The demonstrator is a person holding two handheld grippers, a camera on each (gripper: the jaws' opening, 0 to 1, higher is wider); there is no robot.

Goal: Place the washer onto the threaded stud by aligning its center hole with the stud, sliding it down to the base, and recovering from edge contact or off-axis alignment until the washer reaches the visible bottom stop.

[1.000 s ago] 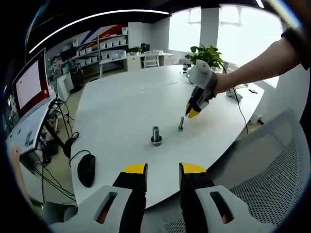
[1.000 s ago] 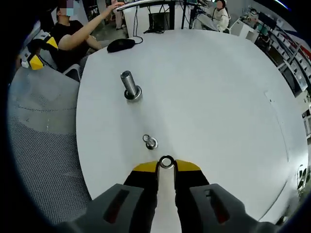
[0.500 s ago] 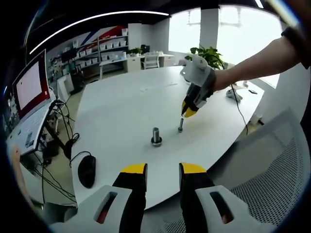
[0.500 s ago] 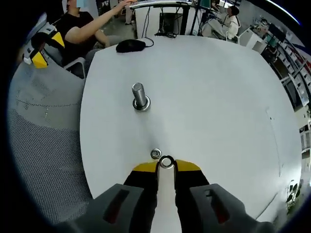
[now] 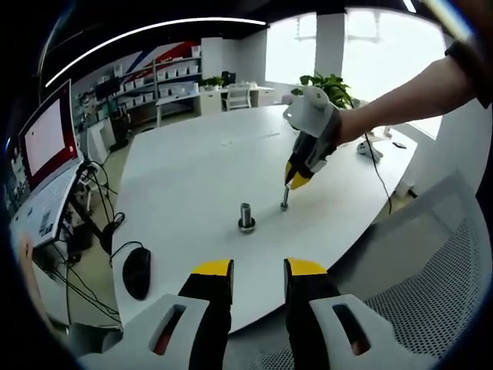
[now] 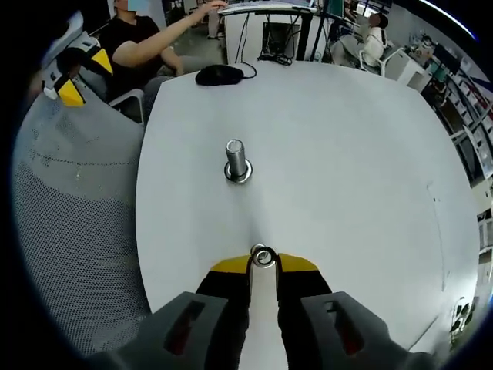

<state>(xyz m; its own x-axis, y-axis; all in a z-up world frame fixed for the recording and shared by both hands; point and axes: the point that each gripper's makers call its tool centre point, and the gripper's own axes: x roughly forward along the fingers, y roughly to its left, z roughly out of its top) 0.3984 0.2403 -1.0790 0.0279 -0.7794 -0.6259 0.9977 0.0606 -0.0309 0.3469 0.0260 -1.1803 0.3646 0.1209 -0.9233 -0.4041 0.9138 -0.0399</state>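
Observation:
On the white table (image 5: 192, 162) stands a thin threaded stud (image 5: 285, 200), with a thicker bolt (image 5: 246, 217) to its left. My right gripper (image 5: 296, 180) hangs tip-down just above the stud. In the right gripper view, my right gripper (image 6: 263, 264) is shut on a small metal washer (image 6: 263, 255), which sits directly over the stud and hides most of it. The thicker bolt (image 6: 236, 161) stands further ahead. My left gripper (image 5: 259, 268) is open off the table's near edge, holding nothing; it also appears at the far side as the left gripper (image 6: 73, 75).
A black mouse (image 5: 137, 270) (image 6: 219, 75) lies near the table edge, with cables and a laptop (image 5: 46, 146) beyond. A grey mesh chair (image 5: 431, 285) (image 6: 69, 231) sits beside the table. A person's arm (image 6: 154, 38) reaches over the far side.
My right gripper has carried the washer forward until it sits over the thin stud, which lay ahead of the fingertips a second ago. The left gripper has stayed put.

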